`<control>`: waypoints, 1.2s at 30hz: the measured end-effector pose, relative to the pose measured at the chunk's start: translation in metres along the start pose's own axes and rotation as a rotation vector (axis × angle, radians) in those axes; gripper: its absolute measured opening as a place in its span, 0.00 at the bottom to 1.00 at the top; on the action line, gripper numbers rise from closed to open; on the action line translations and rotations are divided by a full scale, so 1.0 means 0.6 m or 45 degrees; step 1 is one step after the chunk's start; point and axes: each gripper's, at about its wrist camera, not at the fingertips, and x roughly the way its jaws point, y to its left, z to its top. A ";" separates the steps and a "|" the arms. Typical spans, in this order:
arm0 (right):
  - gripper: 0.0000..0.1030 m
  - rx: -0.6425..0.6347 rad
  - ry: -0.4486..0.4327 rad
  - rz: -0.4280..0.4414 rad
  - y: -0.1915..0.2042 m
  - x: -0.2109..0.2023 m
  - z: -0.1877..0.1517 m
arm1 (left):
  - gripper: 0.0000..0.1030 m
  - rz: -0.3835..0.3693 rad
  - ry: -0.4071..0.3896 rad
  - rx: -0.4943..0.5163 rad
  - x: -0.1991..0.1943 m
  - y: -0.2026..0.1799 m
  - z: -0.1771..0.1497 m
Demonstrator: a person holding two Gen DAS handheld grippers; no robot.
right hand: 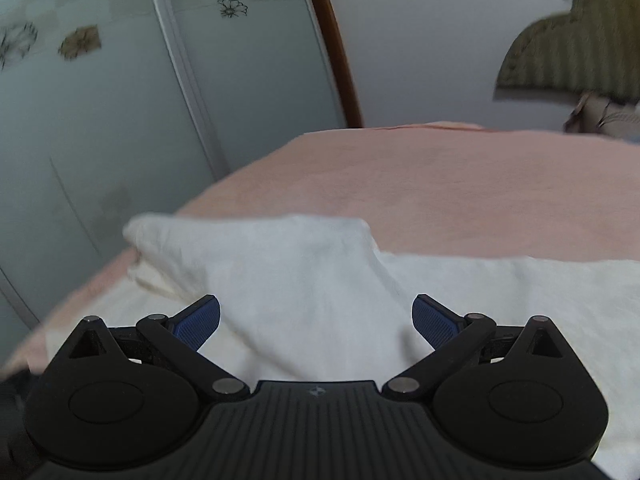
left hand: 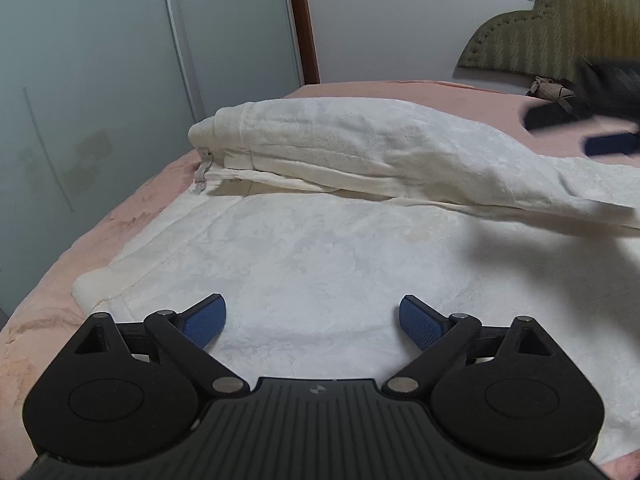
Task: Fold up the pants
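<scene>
White pants (left hand: 320, 240) lie on a pink bed (left hand: 52, 280). One part is folded over into a raised roll (left hand: 340, 144) across the far side, with a grey tag at its left end. My left gripper (left hand: 312, 320) is open and empty, just above the flat near part of the pants. My right gripper (right hand: 316, 322) is open and empty over the pants (right hand: 312, 280); it also shows blurred at the right edge of the left wrist view (left hand: 592, 120), above the folded part.
Frosted sliding wardrobe doors (left hand: 100, 80) stand left of the bed. A padded olive headboard (left hand: 552, 40) and a small bundle (left hand: 548, 90) are at the far right. The pink bed (right hand: 460, 184) extends beyond the pants.
</scene>
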 end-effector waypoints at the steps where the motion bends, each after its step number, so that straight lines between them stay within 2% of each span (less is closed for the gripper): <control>1: 1.00 0.036 0.040 0.030 -0.008 0.027 0.020 | 0.96 0.002 -0.012 0.003 0.000 -0.001 -0.003; 3: 1.00 0.059 0.114 0.098 -0.022 0.075 0.050 | 0.96 0.010 -0.038 0.014 -0.001 -0.003 -0.010; 5: 1.00 0.067 0.163 0.106 -0.031 0.116 0.071 | 0.97 0.012 -0.050 0.018 -0.003 -0.006 -0.015; 8: 1.00 0.076 0.214 0.118 -0.049 0.170 0.098 | 0.99 -0.008 -0.033 0.005 0.002 -0.003 -0.014; 11: 1.00 0.127 0.274 0.185 -0.079 0.225 0.125 | 1.00 -0.035 -0.016 -0.025 0.007 0.001 -0.014; 13: 1.00 0.201 0.345 0.295 -0.102 0.260 0.136 | 1.00 -0.041 -0.014 -0.030 0.009 0.002 -0.014; 18: 1.00 0.357 0.457 0.623 -0.137 0.287 0.144 | 1.00 -0.053 -0.014 -0.034 0.010 0.002 -0.012; 21: 1.00 0.288 0.481 0.782 -0.119 0.261 0.147 | 1.00 -0.058 -0.014 -0.032 0.012 0.002 -0.011; 23: 1.00 0.199 0.497 0.908 -0.092 0.229 0.142 | 1.00 -0.059 -0.013 -0.031 0.014 0.002 -0.010; 26: 1.00 0.029 0.515 1.036 -0.042 0.179 0.123 | 1.00 -0.062 -0.016 -0.036 0.011 0.002 -0.011; 31: 1.00 -0.204 0.615 1.101 0.036 0.094 0.059 | 0.96 -0.075 -0.044 -0.094 -0.004 0.019 -0.013; 34: 1.00 -0.270 0.686 1.159 0.063 0.069 0.020 | 0.96 -0.051 -0.075 -0.206 -0.028 0.051 -0.023; 36: 1.00 -0.378 0.737 1.163 0.077 0.056 0.003 | 0.97 -0.031 -0.084 -0.248 -0.044 0.073 -0.032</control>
